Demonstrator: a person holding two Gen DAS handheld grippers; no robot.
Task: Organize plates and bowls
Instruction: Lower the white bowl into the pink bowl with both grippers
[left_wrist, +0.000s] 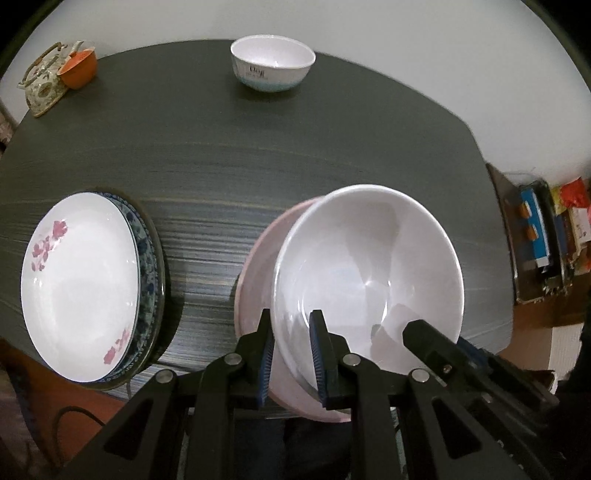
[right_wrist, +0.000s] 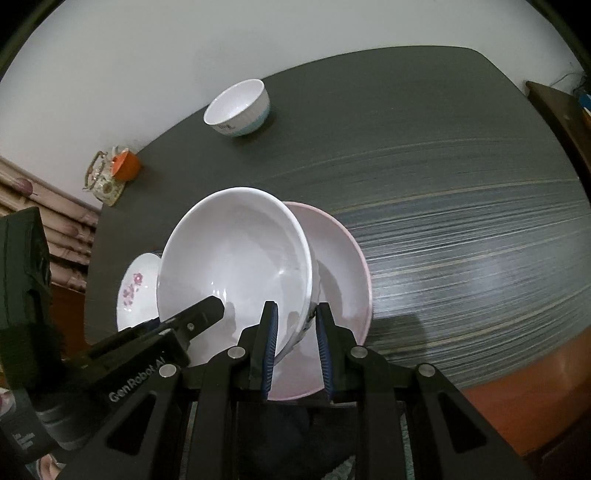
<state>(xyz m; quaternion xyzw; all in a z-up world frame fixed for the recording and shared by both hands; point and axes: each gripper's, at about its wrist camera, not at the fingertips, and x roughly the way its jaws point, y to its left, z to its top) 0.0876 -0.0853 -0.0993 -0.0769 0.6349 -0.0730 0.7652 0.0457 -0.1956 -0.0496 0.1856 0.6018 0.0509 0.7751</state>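
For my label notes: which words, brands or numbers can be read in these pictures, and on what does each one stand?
"GenRobot.AI": on the left gripper, in the right wrist view.
Dark print on the small bowl: too blurred to read.
Packages past the table: print too small to read.

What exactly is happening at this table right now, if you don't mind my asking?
A person holds a large white bowl by its rim with both grippers, left gripper and right gripper, over a pink bowl. A stack of plates sits beside it; a small white bowl waits further back.
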